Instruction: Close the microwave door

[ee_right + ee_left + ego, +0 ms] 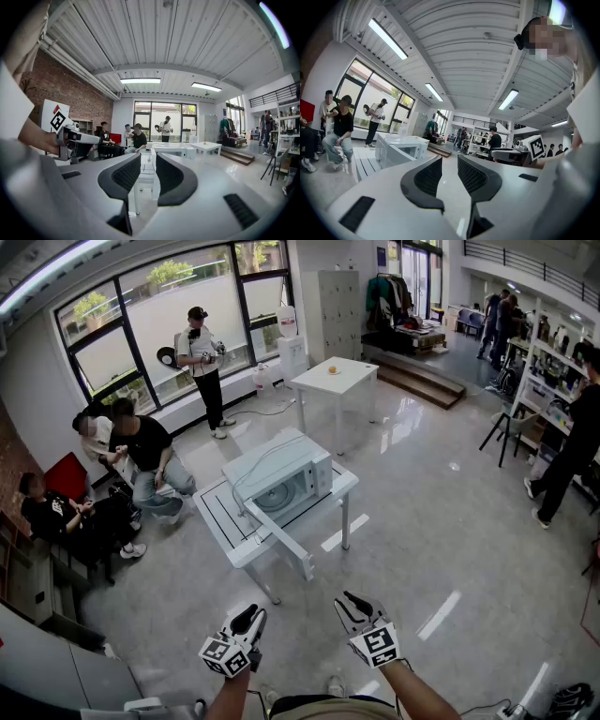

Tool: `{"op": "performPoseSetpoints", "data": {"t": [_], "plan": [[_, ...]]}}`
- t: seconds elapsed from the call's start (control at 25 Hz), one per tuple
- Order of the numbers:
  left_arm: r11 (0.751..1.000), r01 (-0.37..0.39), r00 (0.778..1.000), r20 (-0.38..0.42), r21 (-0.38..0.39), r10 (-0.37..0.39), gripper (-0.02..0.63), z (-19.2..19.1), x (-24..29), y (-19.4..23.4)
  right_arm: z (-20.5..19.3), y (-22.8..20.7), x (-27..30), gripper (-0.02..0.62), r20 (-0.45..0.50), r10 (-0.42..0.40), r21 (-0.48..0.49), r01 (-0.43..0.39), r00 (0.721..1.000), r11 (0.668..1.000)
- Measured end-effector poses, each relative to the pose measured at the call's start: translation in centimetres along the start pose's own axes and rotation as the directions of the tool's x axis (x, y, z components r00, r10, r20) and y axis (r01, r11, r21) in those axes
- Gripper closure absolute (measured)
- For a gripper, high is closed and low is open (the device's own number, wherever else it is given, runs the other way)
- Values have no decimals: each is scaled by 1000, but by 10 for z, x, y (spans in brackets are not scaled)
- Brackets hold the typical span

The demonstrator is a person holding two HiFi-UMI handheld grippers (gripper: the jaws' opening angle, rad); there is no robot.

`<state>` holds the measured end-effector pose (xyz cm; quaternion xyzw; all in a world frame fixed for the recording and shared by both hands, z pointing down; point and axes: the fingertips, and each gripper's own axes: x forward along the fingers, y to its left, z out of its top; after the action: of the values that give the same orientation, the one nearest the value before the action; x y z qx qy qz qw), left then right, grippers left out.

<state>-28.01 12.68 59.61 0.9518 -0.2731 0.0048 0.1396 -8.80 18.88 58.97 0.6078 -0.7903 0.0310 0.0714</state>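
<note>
Your L gripper [251,617] & R gripper [354,604] are both narrow, nothing btwn jaws, well apart from the microwave [281,474] at 12 o'clock on the counter [343,484], its door [281,542] swung open.

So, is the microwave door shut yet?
Not yet. Nothing is done: the microwave's door stands wide open. The left gripper and right gripper are empty, well short of the door. Left to do: step up and push the door shut.
</note>
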Motion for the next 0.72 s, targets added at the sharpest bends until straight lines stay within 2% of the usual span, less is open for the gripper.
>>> {"op": "performPoseSetpoints", "data": {"t": [0.28,0.48,0.72], "plan": [[1000,-17,1000,6,-3,17,505,6,-1,-1,2,-4,-3,491,-3,4,1,-4,1000,1000],[1000,-22,1000,5,-5,22,505,5,1,-7,4,-3,-6,491,22,42,50,-43,999,998],[1000,-20,1000,-7,9,20,505,4,6,-10,6,-5,-7,489,24,51,25,-52,998,998]]}}
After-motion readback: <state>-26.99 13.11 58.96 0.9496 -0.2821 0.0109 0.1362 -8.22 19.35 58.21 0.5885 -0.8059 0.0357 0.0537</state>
